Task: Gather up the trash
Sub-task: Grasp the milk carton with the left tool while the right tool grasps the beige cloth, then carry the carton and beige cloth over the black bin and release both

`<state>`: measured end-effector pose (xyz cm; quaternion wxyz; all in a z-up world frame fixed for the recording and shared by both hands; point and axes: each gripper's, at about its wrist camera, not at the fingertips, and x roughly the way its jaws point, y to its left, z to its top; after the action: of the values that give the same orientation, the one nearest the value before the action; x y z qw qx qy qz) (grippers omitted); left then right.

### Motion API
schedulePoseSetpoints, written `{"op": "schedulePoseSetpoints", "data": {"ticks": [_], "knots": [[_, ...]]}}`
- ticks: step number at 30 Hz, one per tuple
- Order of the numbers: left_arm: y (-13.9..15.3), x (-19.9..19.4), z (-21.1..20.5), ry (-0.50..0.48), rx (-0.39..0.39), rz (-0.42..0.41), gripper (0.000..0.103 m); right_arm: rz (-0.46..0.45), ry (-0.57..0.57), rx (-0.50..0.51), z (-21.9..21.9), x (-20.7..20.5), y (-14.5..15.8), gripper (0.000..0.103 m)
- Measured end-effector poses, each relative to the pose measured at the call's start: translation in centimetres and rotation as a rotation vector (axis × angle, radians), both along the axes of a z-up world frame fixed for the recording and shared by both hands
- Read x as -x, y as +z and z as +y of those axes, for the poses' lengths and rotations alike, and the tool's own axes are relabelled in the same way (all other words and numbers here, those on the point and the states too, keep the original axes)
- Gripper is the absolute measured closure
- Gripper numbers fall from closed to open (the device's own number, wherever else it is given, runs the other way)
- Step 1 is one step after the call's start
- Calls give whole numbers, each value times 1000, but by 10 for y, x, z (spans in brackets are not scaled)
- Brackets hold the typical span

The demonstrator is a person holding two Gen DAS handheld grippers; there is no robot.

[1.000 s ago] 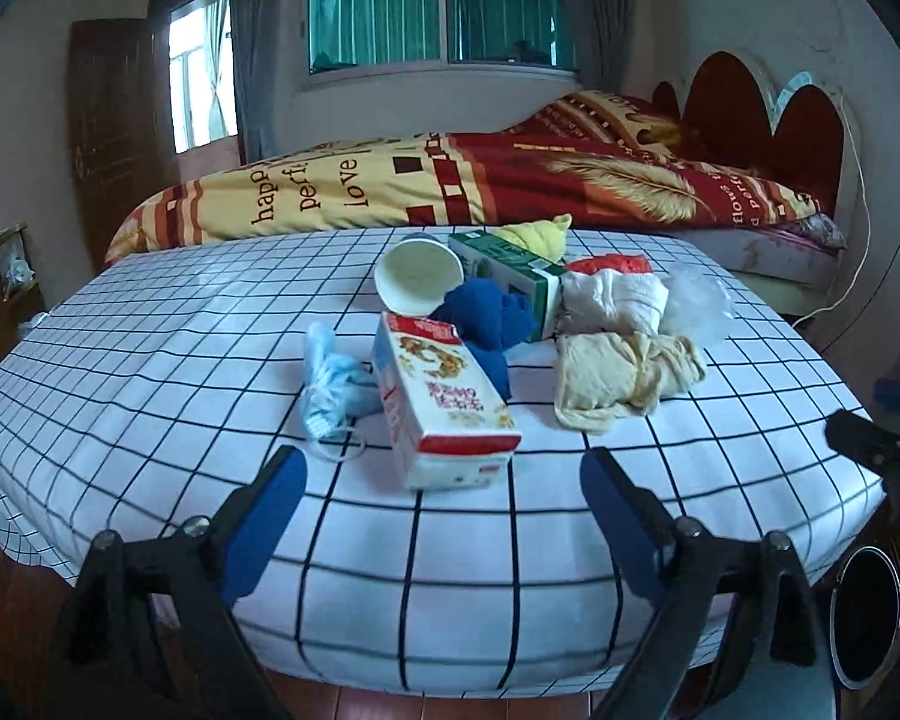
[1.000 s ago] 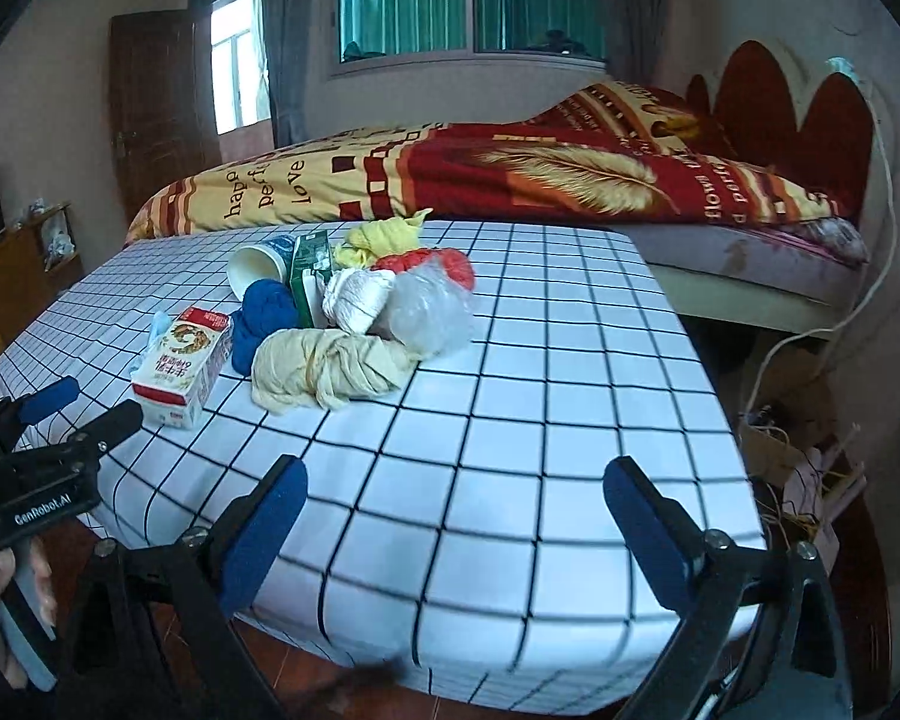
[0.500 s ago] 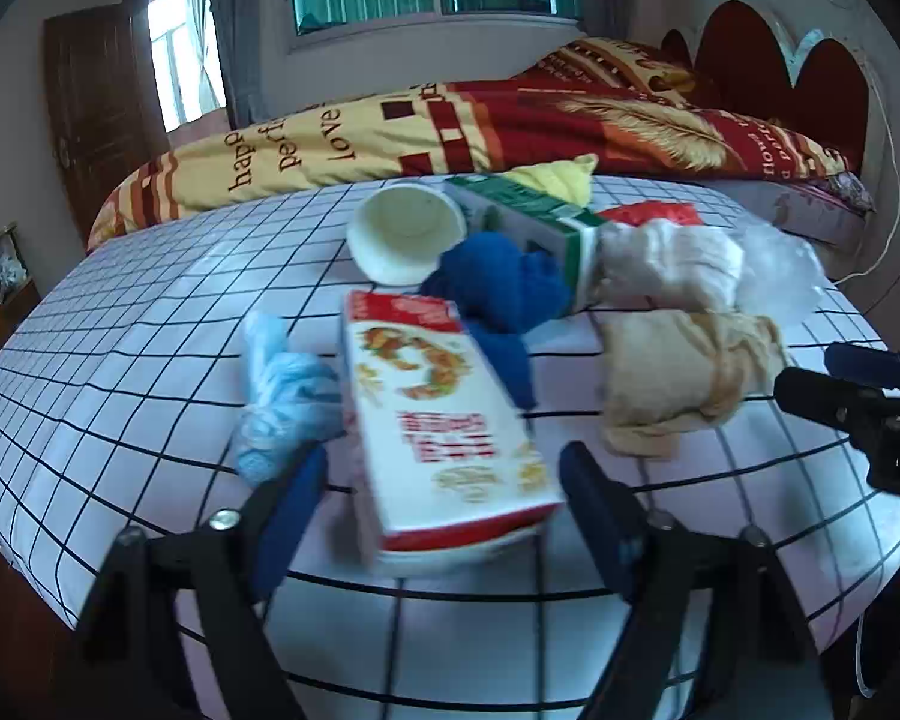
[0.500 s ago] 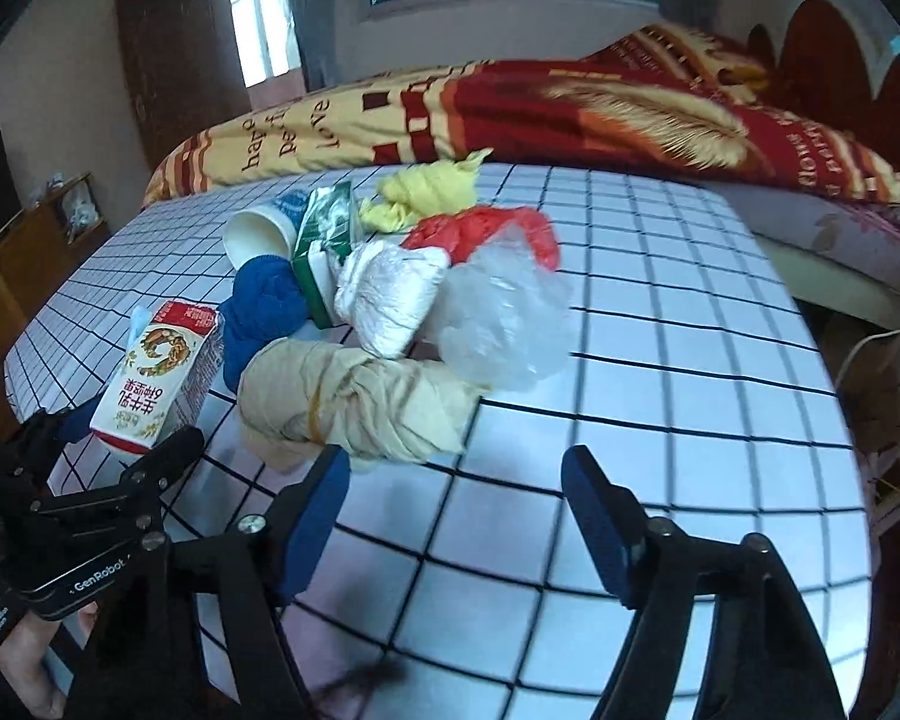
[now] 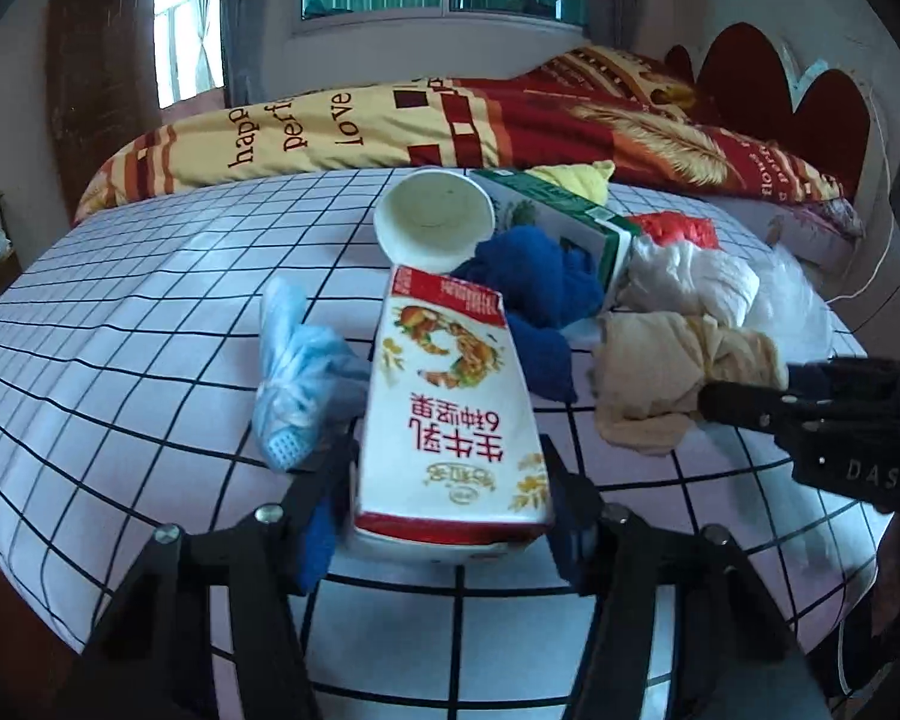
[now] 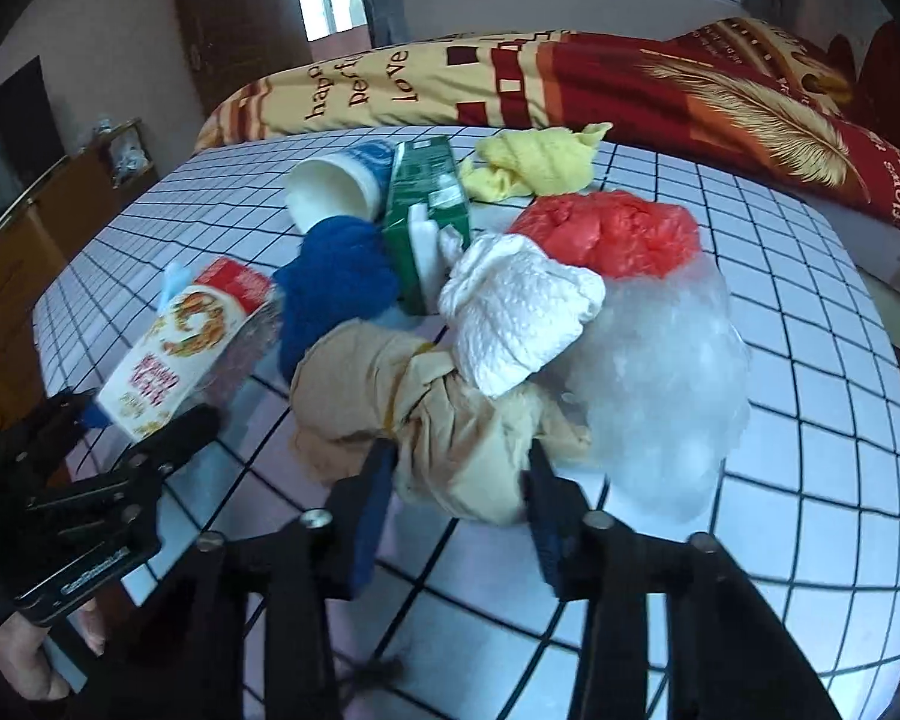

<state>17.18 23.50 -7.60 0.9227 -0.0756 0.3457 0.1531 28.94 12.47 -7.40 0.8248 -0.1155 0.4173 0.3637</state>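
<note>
A white and red milk carton [image 5: 453,420] lies on the checked table [image 5: 120,324]. My left gripper [image 5: 450,516] has a finger on each side of the carton's near end, closed against it. A beige crumpled bag [image 6: 450,420] lies in front of my right gripper [image 6: 459,492], whose fingers flank its near end and touch it. The carton also shows in the right wrist view [image 6: 180,348], with the left gripper [image 6: 144,444] on it.
The pile holds a paper cup [image 5: 435,219], a green carton [image 5: 564,222], a blue cloth [image 5: 534,294], white tissue [image 6: 516,312], a red bag [image 6: 612,234], a clear bag [image 6: 660,378], a yellow cloth [image 6: 534,162] and a light blue bag [image 5: 297,360]. A bed [image 5: 510,108] stands behind.
Both grippers moved forward to the pile and narrowed. The left one closed around the milk carton's end; the right one closed in around the beige bag.
</note>
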Motion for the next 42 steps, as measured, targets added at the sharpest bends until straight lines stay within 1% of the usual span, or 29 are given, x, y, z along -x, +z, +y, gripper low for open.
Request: {"op": "schedulePoseSetpoints", "data": {"ticks": [3, 9, 12, 13, 14, 15, 16, 17, 21, 22, 23, 25, 26, 28, 32, 36, 42], "knots": [[7, 10, -2, -14, 9, -40, 45, 0, 8, -33, -7, 10, 2, 78], [22, 25, -11, -46, 4, -87, 45, -44, -44, -85, -31, 30, 15, 78], [28, 30, -15, -66, 8, -100, 46, -35, -65, -111, -45, 37, 20, 78], [29, 31, -18, -75, 6, -98, 46, -3, -66, -152, -52, 37, 21, 78], [29, 32, -19, -79, 4, -98, 47, 57, -65, -215, -59, 34, 21, 78], [29, 34, -21, -81, 4, -99, 47, 95, -84, -259, -67, 31, 22, 78], [29, 35, -23, -86, 7, -100, 47, 73, -101, -244, -70, 33, 24, 78], [30, 38, -26, -87, 11, -103, 47, 32, -103, -215, -72, 37, 29, 78], [31, 44, -35, -102, 18, -115, 48, 27, -102, -233, -82, 45, 37, 78], [31, 46, -37, -105, 21, -118, 48, 37, -97, -251, -87, 48, 39, 78], [31, 48, -39, -106, 22, -121, 49, 27, -101, -254, -89, 51, 42, 78], [33, 52, -44, -111, 24, -132, 49, -26, -115, -259, -98, 59, 49, 78], [35, 54, -47, -116, 24, -142, 49, -44, -127, -274, -104, 62, 53, 78], [38, 56, -52, -125, 18, -150, 49, -73, -164, -269, -113, 65, 57, 78], [45, 58, -63, -146, 19, -169, 49, -87, -218, -304, -137, 70, 62, 78], [50, 59, -73, -169, 25, -184, 49, -125, -257, -326, -156, 77, 71, 78], [55, 58, -98, -229, 25, -199, 50, -162, -337, -305, -192, 85, 79, 78]]}}
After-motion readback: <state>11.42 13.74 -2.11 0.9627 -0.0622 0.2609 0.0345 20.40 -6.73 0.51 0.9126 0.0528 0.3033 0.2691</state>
